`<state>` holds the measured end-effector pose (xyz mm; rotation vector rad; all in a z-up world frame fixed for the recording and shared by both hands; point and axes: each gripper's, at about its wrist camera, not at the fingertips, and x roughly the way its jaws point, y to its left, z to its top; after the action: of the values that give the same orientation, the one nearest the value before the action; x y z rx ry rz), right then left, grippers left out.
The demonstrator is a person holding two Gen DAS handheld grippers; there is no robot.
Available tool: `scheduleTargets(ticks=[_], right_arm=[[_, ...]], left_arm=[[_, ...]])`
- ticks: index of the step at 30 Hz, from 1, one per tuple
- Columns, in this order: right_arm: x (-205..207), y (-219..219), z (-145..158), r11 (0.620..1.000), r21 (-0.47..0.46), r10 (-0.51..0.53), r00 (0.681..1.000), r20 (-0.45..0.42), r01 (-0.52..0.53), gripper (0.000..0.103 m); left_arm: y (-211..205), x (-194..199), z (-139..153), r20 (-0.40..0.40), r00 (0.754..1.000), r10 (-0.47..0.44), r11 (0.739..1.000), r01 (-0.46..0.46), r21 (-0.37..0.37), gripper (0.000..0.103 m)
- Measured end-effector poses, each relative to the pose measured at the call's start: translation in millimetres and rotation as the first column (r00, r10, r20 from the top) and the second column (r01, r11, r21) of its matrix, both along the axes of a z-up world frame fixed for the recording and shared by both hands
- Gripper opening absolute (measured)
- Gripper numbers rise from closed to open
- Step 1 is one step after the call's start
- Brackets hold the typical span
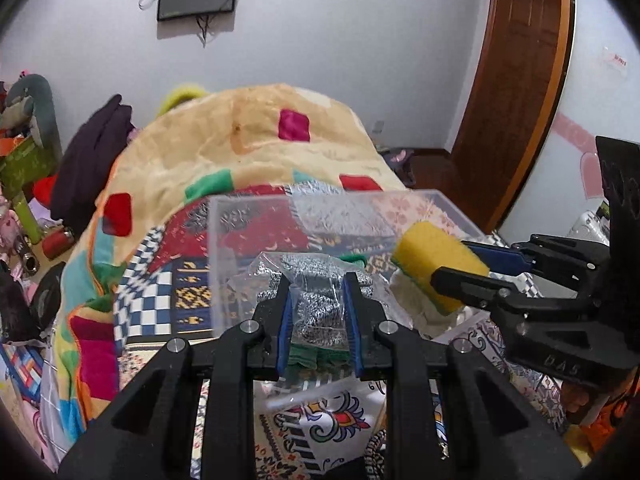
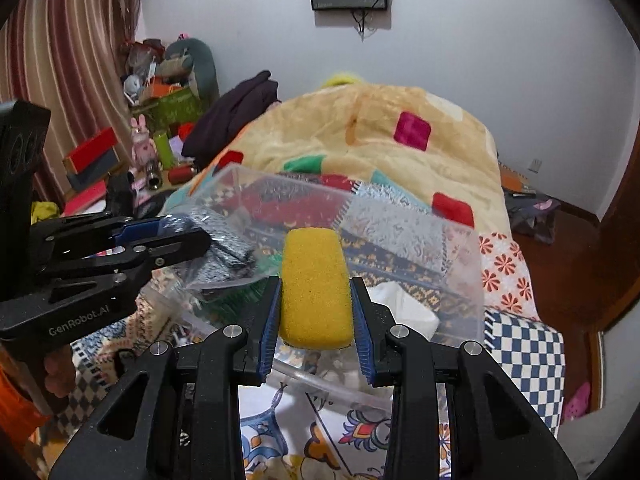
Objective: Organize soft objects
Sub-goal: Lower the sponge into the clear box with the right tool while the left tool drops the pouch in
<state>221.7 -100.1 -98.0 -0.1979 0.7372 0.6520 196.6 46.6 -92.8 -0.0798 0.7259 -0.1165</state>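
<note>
porous yellow sponge (image 2: 316, 284), glossy clear plastic bin (image 2: 460, 264), fleecy blanket (image 2: 360, 140)

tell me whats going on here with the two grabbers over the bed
A person is sorting soft items into a clear plastic bin on the bed. The left gripper has its jaws shut on a plastic bag of black-and-white knit fabric, held at the bin. The right gripper grips a yellow sponge, also held over the bin. Something white and something green show through the bin's wall. Neither held item has been released yet.
</note>
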Motion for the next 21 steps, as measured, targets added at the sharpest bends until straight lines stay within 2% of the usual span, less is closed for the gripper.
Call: scheduleTargets(ticks=[9,16,21], right_arm=[[3,7,-15,0.999,-0.043,0.01,1.0,-0.028,-0.011,0.032],[-3,-4,-1,1.0,-0.004,0.006,1.0,-0.014,-0.006,0.047],[-12,-15,17,0.999,0.041,-0.005,1.0,0.017,0.005,0.057]], left_arm=[[-8,6,-12,-0.035,0.999,-0.019,1.0,0.019,0.017,0.024],[-6,-6,1,-0.025,0.999,-0.025,0.999,0.024,-0.022,0.028],[-6,-27,24,0.037,0.999,-0.023,1.0,0.023,-0.01,0.041]])
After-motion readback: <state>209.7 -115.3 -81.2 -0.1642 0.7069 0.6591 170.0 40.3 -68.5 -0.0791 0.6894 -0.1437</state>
